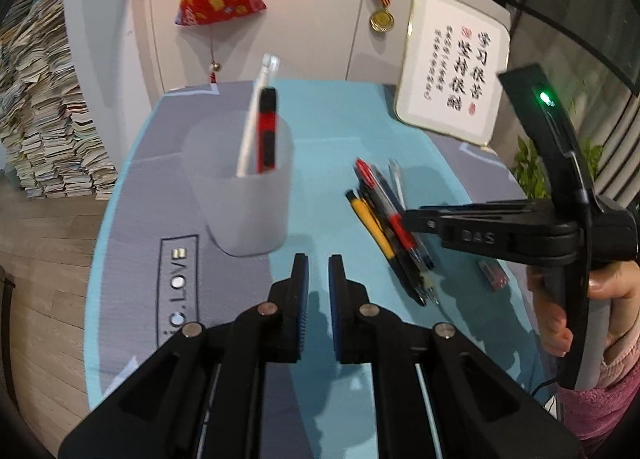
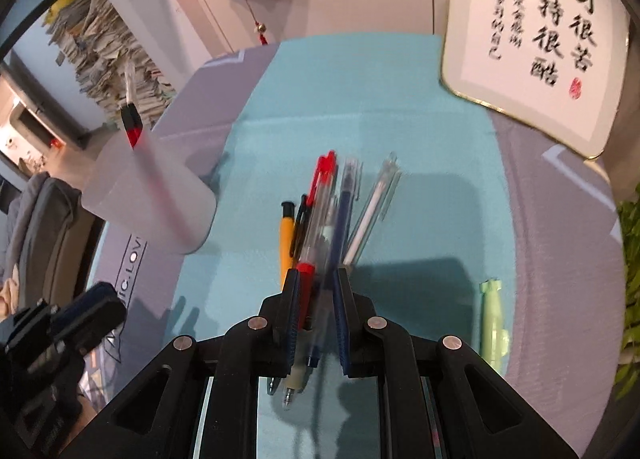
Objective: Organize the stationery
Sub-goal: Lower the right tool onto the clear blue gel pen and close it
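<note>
left gripper (image 1: 318,259): nearest the lens in the left wrist view. jaws drawn almost together, only a thin slit between the pads, nothing in it. it hangs over bare mat.
right gripper (image 2: 318,273): jaws just as narrow. the pens show through the slit but appear to lie on the mat below, not clamped.
mat (image 1: 340,131): blue and grey, covering the table. everything rests on it.
cup (image 1: 240,195): frosted, upright, at 11 o'clock from the left gripper. it already holds a red and black box cutter (image 1: 268,131) and a white pen (image 1: 256,107), both leaning toward 1 o'clock.
pen pile (image 2: 320,211): the loose stationery, at 12 o'clock from the right gripper and 2 o'clock from the left one. red pen (image 2: 320,195), yellow pen (image 2: 286,235) and some dark and clear ones lie touching and overlapping.
green piece (image 2: 494,319): small, alone at 3 o'clock from the right gripper. too blurred to name.
step in hand: probably the right gripper coming in to pick a pen for the cup.
doing it well: spread the jaws before going down. take one pen, best an outer one such as the yellow, since the packed middle invites a double grab. grip mid-barrel across its length so it hangs balanced. carry toward 10 o'clock, tip it upright over the rim, and steer clear of the leaning cutter.
risk: the light cup may tip if nudged.
</note>
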`<action>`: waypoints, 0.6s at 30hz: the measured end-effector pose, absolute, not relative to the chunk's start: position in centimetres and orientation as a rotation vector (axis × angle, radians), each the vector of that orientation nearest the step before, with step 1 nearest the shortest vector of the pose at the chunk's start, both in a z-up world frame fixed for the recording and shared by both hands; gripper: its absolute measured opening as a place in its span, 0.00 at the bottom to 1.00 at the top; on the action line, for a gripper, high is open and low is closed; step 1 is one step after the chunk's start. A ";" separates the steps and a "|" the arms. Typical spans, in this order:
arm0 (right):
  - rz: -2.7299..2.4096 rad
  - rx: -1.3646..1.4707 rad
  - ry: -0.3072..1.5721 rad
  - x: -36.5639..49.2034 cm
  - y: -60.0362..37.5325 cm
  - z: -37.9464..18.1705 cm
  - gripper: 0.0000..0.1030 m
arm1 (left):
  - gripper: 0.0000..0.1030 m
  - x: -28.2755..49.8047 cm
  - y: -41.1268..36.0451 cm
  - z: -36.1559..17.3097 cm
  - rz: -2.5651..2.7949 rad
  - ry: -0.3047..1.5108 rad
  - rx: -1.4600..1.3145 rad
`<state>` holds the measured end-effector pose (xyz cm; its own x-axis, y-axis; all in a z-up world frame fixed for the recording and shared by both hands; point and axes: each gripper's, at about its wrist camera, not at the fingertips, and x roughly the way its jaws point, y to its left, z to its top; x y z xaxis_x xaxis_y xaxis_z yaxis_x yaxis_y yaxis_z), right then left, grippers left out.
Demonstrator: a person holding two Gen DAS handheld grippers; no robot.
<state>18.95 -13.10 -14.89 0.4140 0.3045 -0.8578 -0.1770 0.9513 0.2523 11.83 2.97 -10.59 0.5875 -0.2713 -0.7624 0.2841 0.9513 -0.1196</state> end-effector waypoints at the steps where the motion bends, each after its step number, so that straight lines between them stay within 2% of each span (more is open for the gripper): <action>1: 0.314 0.130 1.101 19.0 -12.9 -14.9 0.15 | 0.07 11.8 2.8 -10.7 -0.325 0.890 0.020; 3: 0.319 0.098 1.105 18.9 -12.6 -15.2 0.19 | 0.07 11.8 2.4 -10.9 -0.326 0.901 0.026; 5: 0.279 0.042 1.117 18.8 -12.5 -15.6 0.34 | 0.08 11.9 2.1 -11.1 -0.327 0.910 0.033; 9: 0.250 0.126 1.155 19.0 -14.7 -16.5 0.36 | 0.08 11.7 1.9 -11.5 -0.326 0.925 0.040; 10: 0.213 0.129 1.152 18.9 -15.5 -16.5 0.35 | 0.08 11.8 1.9 -11.7 -0.326 0.929 0.040; 14: 0.182 0.163 1.143 17.4 -18.3 -16.2 0.14 | 0.08 12.0 1.5 -12.3 -0.333 0.951 0.035; 18: 0.224 0.198 1.178 15.5 -19.8 -16.6 0.11 | 0.08 12.5 0.1 -13.1 -0.354 0.979 0.037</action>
<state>15.48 -19.78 -16.65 0.3656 0.2757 -0.8890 -0.0697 0.9606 0.2692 12.51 0.06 -13.11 0.5054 -0.2765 -0.8174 0.3095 0.9423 -0.1274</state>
